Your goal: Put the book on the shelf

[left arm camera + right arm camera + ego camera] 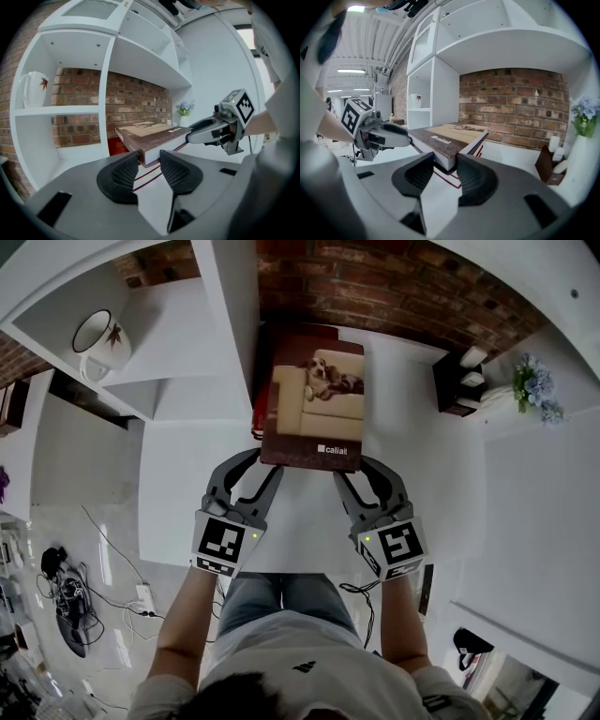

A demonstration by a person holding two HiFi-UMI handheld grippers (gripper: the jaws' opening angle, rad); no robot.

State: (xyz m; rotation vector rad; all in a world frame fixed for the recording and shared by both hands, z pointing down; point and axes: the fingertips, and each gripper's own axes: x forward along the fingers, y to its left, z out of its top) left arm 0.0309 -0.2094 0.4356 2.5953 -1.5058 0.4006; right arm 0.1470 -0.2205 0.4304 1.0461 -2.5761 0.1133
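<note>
Left gripper [150, 158]: pinched on the hardcover book's [314, 395] near-left corner.
Right gripper [446, 161]: pinched on its near-right corner.
Book: held flat, cover up, before the white shelf unit [228, 324].
Progress: book is gripped and on no shelf board; setting down and release are judged left.

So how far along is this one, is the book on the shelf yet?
Done: the book is gripped, with the left hand-held gripper and right hand-held gripper each clamped on a near corner. In hand: it is held flat over the table. Left: setting it on the shelf; it is in no compartment yet.
</note>
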